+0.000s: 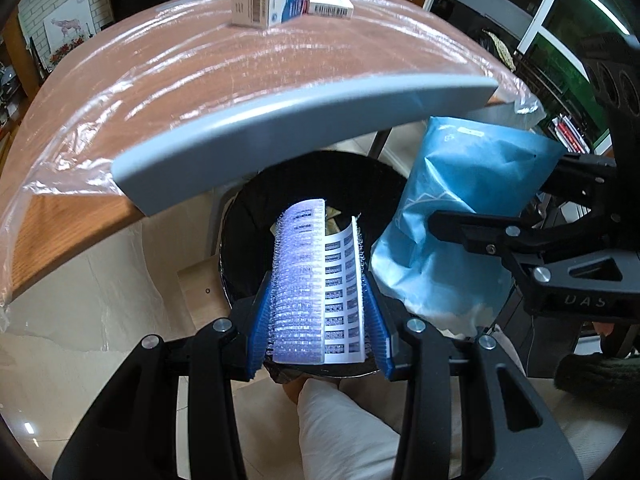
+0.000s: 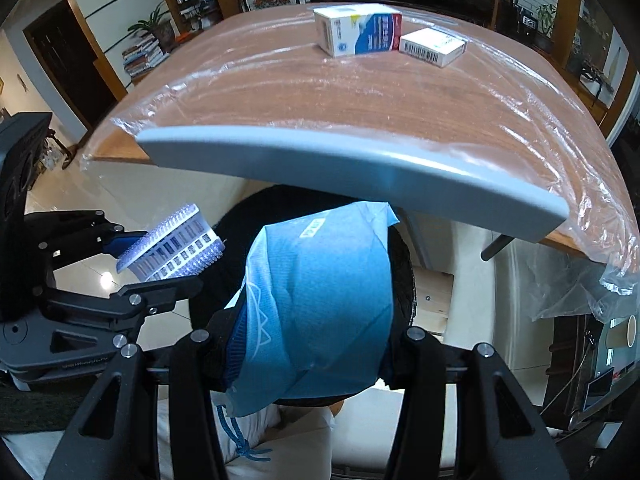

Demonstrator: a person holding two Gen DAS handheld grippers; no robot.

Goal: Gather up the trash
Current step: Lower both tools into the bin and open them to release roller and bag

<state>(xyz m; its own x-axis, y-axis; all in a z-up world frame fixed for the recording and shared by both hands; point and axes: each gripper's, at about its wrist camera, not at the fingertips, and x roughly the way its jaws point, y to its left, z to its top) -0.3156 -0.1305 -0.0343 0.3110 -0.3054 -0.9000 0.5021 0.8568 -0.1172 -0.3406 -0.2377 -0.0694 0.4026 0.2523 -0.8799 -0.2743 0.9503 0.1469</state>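
Observation:
My left gripper (image 1: 318, 320) is shut on a curled blister sheet (image 1: 316, 284) with a printed white backing, held over the black trash bin (image 1: 256, 216) below the table edge. It also shows in the right wrist view (image 2: 172, 248). My right gripper (image 2: 308, 344) is shut on a blue paper bag (image 2: 320, 300), also above the bin (image 2: 404, 276); the bag shows in the left wrist view (image 1: 460, 208). Two cartons stay on the table: a blue-and-white box (image 2: 356, 30) and a small white box (image 2: 432, 46).
The wooden table (image 2: 320, 96) is covered in clear plastic film and has a grey chair back (image 2: 360, 168) at its near edge. A wooden stool (image 1: 200, 284) stands by the bin. Shelves and plants line the far walls.

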